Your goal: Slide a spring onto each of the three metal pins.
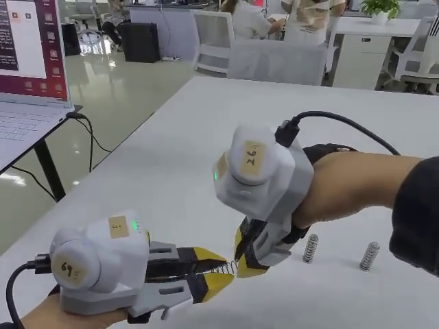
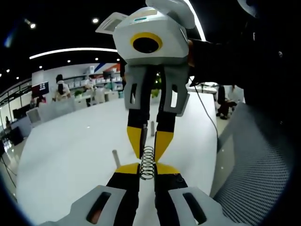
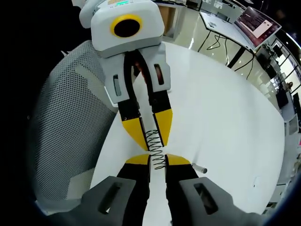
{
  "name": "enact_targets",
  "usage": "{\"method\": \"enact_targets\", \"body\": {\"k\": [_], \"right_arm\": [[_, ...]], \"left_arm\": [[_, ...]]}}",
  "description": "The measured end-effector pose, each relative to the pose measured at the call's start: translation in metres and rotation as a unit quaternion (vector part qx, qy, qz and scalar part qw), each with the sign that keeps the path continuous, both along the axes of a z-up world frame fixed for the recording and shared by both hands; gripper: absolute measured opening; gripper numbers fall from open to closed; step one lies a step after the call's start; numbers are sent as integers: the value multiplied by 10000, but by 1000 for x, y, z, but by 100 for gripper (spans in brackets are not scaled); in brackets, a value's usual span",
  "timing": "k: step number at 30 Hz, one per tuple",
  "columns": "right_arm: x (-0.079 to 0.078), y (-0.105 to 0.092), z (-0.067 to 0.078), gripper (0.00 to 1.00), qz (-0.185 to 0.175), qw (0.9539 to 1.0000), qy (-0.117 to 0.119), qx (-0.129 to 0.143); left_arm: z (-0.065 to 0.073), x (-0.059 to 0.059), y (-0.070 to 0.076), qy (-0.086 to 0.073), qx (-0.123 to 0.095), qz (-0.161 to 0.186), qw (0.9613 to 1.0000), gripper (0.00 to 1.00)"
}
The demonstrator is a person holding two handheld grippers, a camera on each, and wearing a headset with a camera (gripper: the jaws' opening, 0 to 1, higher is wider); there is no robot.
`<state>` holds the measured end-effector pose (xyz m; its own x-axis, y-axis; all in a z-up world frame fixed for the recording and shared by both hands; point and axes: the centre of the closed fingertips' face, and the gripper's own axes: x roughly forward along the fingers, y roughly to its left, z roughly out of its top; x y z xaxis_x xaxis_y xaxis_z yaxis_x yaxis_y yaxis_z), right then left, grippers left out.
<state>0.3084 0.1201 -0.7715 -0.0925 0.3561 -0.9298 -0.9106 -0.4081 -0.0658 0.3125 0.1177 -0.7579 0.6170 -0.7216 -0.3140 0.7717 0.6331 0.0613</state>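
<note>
A small coil spring (image 1: 232,267) (image 2: 147,162) (image 3: 155,146) hangs just above the white table between both grippers, which face each other tip to tip. My left gripper (image 1: 225,270) (image 2: 147,171) (image 3: 150,134) is shut on one end of it. My right gripper (image 1: 242,263) (image 2: 148,147) (image 3: 157,161) is shut on the other end. Two springs stand upright on pins (image 1: 311,248) (image 1: 370,256) on the table to the right of the right gripper. A bare metal pin (image 2: 115,158) (image 3: 199,168) stands close beside the jaws.
The white table (image 1: 171,171) stretches far ahead. A laptop (image 1: 27,62) sits on a side desk at the left, with a cable hanging off it. A grey mesh chair (image 3: 61,132) is near the table edge. Chairs and people are in the far background.
</note>
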Motion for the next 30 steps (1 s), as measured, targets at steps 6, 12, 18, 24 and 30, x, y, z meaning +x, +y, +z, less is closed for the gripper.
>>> {"method": "enact_targets", "body": {"k": [6,12,18,24,30], "right_arm": [[0,-1,7,9,62,9999,-99,97],[2,0,13,9,-5,9995,-90,291],[5,-4,12,14,-105,9994,-71,319],[4,-10,7,14,-192,9992,41,354],[5,-12,6,10,-218,9988,84,423]], "left_arm": [[5,0,0,-24,-57,-26,10000,3],[10,0,0,-62,-91,-36,9999,3],[11,-1,0,-55,-113,-49,9999,3],[20,-2,-2,-99,-246,-103,9996,3],[24,-4,-7,-112,-367,-184,9991,3]]}}
